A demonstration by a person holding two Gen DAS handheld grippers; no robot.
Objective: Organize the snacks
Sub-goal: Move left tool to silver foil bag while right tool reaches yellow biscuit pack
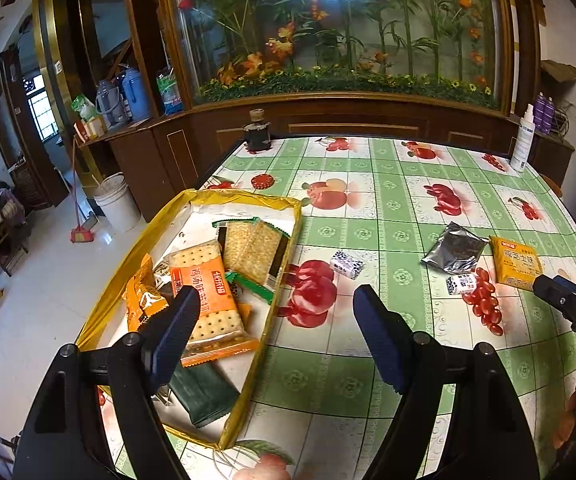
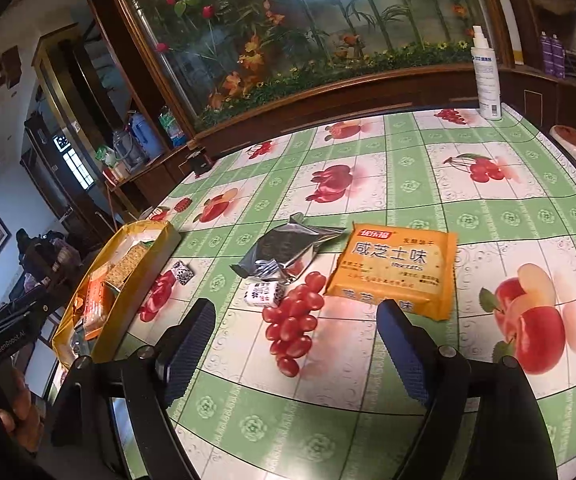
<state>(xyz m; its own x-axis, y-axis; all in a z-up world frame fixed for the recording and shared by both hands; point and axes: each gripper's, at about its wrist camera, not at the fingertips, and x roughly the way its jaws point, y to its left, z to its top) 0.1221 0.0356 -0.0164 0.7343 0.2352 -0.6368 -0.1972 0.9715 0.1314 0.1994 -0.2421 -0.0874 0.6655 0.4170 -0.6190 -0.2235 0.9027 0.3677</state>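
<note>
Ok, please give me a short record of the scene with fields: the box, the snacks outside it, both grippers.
box: yellow tray at the table's left edge, holding several cracker packets
snacks outside: silver packet, orange biscuit packet, two small wrapped candies
left gripper: open, empty, above the tray's right wall
right gripper: open, empty, pointing at the loose snacks
other: spray bottle at the far edge
</note>
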